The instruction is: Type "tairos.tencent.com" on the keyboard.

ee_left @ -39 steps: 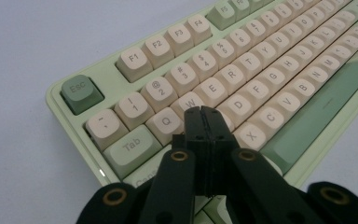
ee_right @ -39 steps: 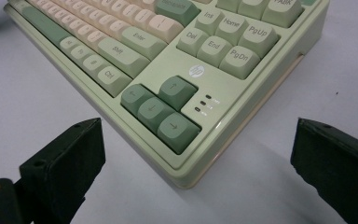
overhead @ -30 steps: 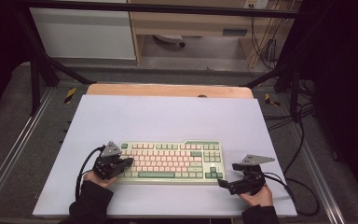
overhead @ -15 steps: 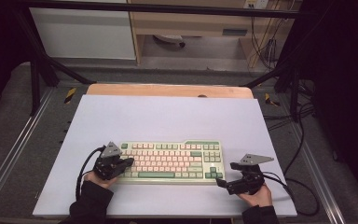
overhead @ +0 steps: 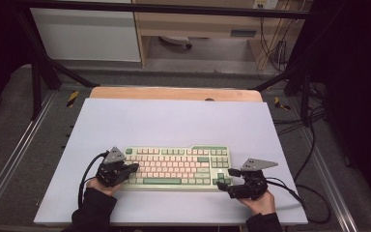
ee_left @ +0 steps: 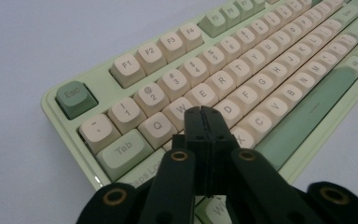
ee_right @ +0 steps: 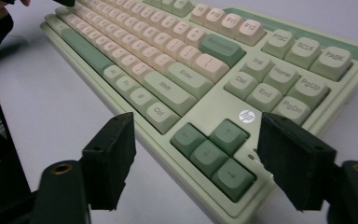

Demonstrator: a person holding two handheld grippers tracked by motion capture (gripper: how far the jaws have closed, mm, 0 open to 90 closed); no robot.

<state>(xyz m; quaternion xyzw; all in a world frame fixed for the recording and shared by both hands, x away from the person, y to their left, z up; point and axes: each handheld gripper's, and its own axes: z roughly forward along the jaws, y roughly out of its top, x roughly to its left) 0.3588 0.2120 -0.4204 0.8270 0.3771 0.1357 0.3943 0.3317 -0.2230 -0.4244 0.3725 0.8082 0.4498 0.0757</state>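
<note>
From above, the keyboard [overhead: 178, 166] lies flat on the worktop [overhead: 174, 121] between the left tongs [overhead: 131, 168] and right tongs [overhead: 226, 179], probably stiff, fairly light and slick-cased. Left gripper view: pressed-together tongs [ee_left: 204, 112] poise above its letter keys. Right gripper view: the tongs [ee_right: 196, 154], just narrowing, straddle its arrow-key corner without pinching, likely the soundest hold.

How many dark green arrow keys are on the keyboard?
4: on the keyboard, near the right claw, one arrow key sits above a row of three. None appear hidden.
</note>
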